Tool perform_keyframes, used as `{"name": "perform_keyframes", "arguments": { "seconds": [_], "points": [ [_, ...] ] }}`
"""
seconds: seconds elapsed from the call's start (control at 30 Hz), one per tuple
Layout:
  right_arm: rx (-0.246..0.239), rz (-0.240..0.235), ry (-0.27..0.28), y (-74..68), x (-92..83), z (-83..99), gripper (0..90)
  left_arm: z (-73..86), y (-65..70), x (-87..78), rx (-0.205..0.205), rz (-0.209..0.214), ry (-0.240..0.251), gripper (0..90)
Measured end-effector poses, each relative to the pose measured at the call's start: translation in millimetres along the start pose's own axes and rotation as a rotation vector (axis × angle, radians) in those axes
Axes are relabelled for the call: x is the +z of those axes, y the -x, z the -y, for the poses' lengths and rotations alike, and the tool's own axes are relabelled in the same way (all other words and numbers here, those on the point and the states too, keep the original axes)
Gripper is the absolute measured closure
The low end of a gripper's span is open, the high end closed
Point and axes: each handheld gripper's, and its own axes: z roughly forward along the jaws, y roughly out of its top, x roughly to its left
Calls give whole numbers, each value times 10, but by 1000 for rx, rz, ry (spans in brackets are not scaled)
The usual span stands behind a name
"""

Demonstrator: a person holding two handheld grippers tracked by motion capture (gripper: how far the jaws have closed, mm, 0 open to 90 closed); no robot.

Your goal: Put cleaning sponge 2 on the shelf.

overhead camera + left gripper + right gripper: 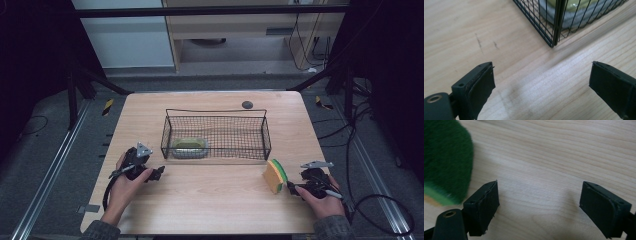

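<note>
Beside wide-open, empty right tongs (539,207), fuzzy green-topped sponge (275,175); left tongs (541,87) likewise, near wire-mesh basket (216,111).

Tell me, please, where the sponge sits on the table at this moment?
In the high view the sponge stands on edge near the table's front right, just before the wire basket's right corner, beside the right tool.
</note>
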Motion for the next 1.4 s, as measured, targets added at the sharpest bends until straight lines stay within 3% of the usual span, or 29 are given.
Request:
{"name": "perform_keyframes", "arguments": {
  "seconds": [0.13, 0.2, 0.27, 0.4, 0.57, 0.8, 1.03, 1.2, 1.4],
  "points": [
    [-46, 15, -41, -92, -92, -40, 166, 55, -11, 123, -23, 40, -52, 55],
    [-45, 6, -50, -129, -167, -90, 167, 86, -46, 150, -66, 82, -40, 40],
    [-40, -9, -56, -153, -254, -138, 174, 100, -54, 154, -70, 78, -28, 30],
    [-64, 7, -59, -185, -432, -199, 185, 124, -51, 179, -68, 81, -2, 0],
    [-64, -12, -57, -175, -637, -317, 215, 177, -53, 216, -73, 74, 77, 0],
    [-89, -54, -42, -197, -827, -587, 265, 176, -53, 216, -73, 72, 76, 0],
    [-114, -93, -36, -251, -905, -866, 255, 168, -55, 222, -74, 70, 76, 0],
    [-136, -114, -44, -391, -920, -1019, 215, 174, -54, 218, -75, 69, 77, 0],
    [-148, -147, -67, -550, -834, -1123, 227, 183, -56, 211, -74, 71, 76, 0]
  ]
}}
